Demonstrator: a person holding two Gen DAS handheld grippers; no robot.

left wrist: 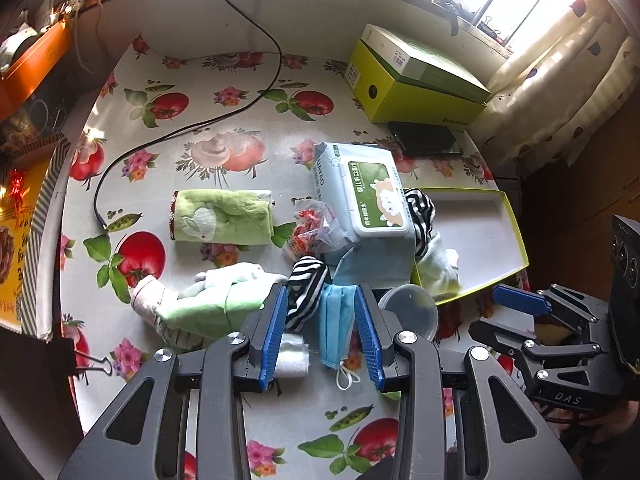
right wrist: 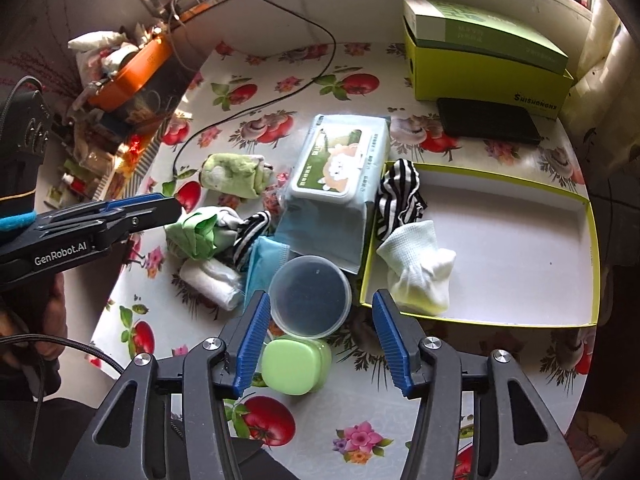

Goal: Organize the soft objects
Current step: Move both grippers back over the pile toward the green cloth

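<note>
Colours and patterns across the tabletop [left wrist: 240, 148]

Tomatoes, mushrooms and flowers are being shown on its cloth; a blue face mask [left wrist: 336, 324], black-and-white striped socks [left wrist: 306, 296], a green towel [left wrist: 222, 216] and a yellow-green-walled tray [right wrist: 592, 264] are being displayed; blue pads are being carried by black fingers [left wrist: 276, 328].

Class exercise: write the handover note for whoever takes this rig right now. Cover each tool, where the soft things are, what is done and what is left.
Left tool: open, over the blue face mask, not gripping.
Right tool: open, empty, above the clear lid.
Done: white sock and one striped sock in the tray.
Left: mask, second striped sock, green cloth bundle, rolled green towel, white roll on the table.
</note>
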